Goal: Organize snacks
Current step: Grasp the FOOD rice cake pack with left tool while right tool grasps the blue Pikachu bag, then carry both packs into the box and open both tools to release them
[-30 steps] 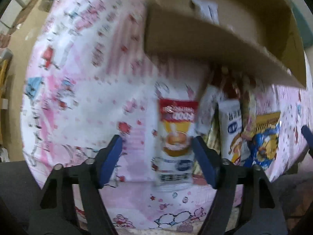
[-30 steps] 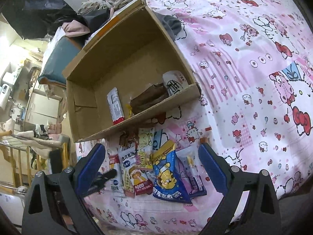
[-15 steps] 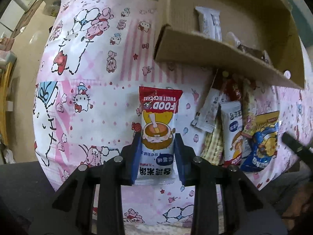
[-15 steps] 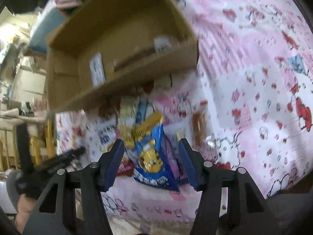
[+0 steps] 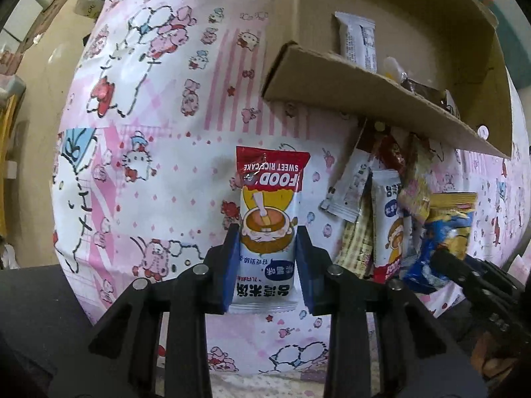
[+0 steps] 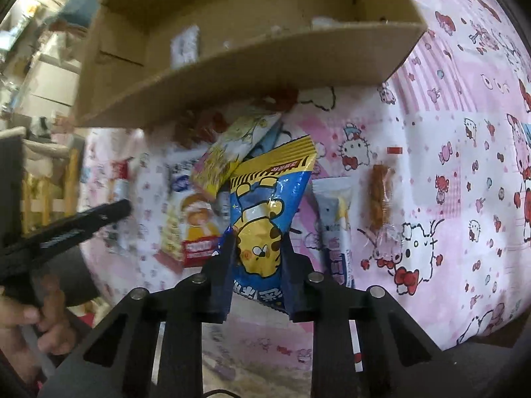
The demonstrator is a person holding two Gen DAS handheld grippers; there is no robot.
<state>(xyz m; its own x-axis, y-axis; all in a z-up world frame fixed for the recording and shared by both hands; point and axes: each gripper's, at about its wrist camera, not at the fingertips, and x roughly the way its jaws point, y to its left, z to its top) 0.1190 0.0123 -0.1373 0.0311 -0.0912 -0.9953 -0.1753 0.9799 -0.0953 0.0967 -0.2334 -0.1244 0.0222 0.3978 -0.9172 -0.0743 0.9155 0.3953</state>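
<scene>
The bed (image 5: 159, 172), spread with a pink cartoon-print sheet, fills both views, and on it at twelve o'clock in both views sits the open cardboard box (image 5: 365, 89), already holding a white wrapped bar (image 5: 358, 41) and a dark packet (image 5: 421, 88). Below the box's near wall, at about three o'clock in the left view, lies the loose pile of snacks (image 5: 388, 219) not yet sorted. The change is in the grips. The left hand-held gripper (image 5: 265, 258), which stood spread around the rice cake packet (image 5: 268, 219) a second ago, now pinches its lower half between the blue pads, and the packet stands off the sheet with its red end toward twelve o'clock. The right hand-held gripper (image 6: 257, 267), wide open above the pile a second ago, has come down and its jaws have just been closing on the blue tiger packet (image 6: 268, 205); the pads now press its lower sides, the packet's yellow end pointing to one o'clock. At three o'clock of it a white sachet (image 6: 335, 219) and an orange stick in clear wrap (image 6: 380, 199) lie on the sheet. Both hands thus appear to have a snack secured, so the next step is likely to carry them over the near wall into the box.
</scene>
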